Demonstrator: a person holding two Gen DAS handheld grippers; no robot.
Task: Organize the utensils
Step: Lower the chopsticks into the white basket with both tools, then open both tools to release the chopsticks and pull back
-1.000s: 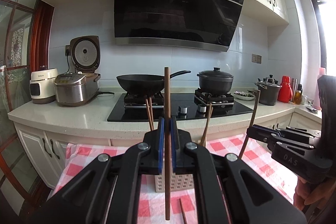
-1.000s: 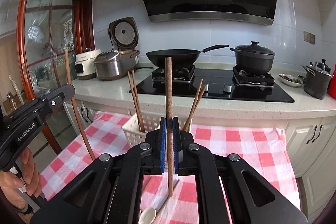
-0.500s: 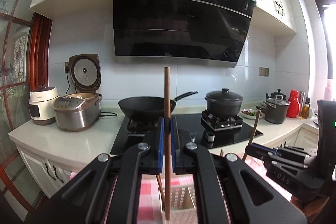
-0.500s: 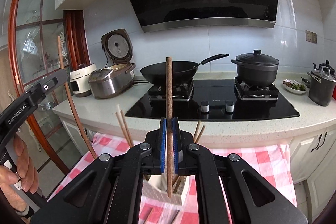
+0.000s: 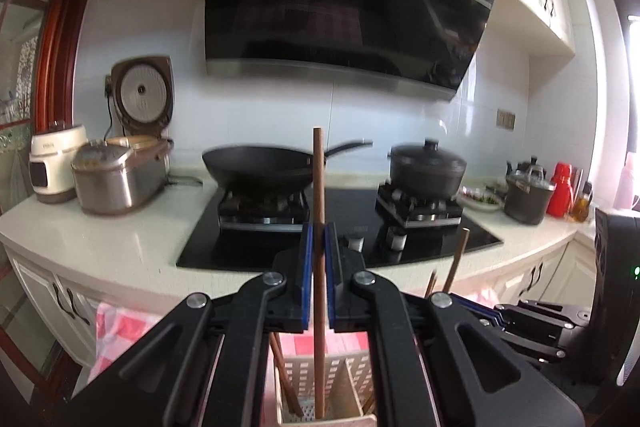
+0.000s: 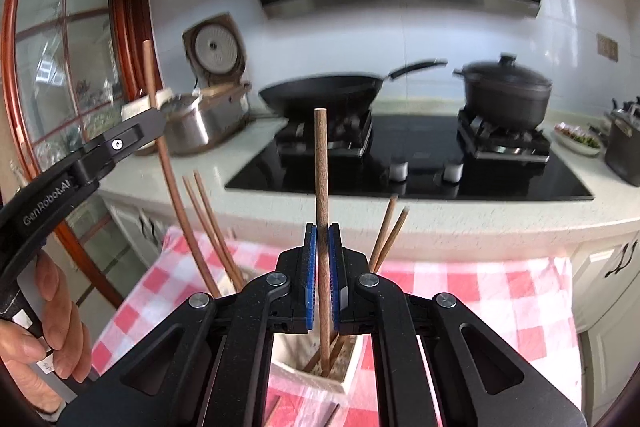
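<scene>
My left gripper (image 5: 319, 239) is shut on a brown chopstick (image 5: 318, 183) held upright, its lower end inside a white slotted utensil holder (image 5: 328, 375) on the checked cloth. My right gripper (image 6: 322, 239) is shut on another brown chopstick (image 6: 321, 163), its lower end down in the holder (image 6: 320, 367). Other chopsticks (image 6: 390, 231) lean in the holder. The left gripper also shows at the left of the right wrist view (image 6: 154, 123), the right gripper at the right of the left wrist view (image 5: 532, 323).
A red-and-white checked cloth (image 6: 480, 291) covers the table in front of a counter with a black hob (image 6: 420, 163), a wok (image 6: 324, 91), a lidded pot (image 6: 506, 95) and a rice cooker (image 5: 120, 175). A hand (image 6: 44, 327) grips the left tool.
Both grippers have moved forward and down over the holder, so each chopstick's lower end now sits in it. Both stay shut on their chopsticks.
</scene>
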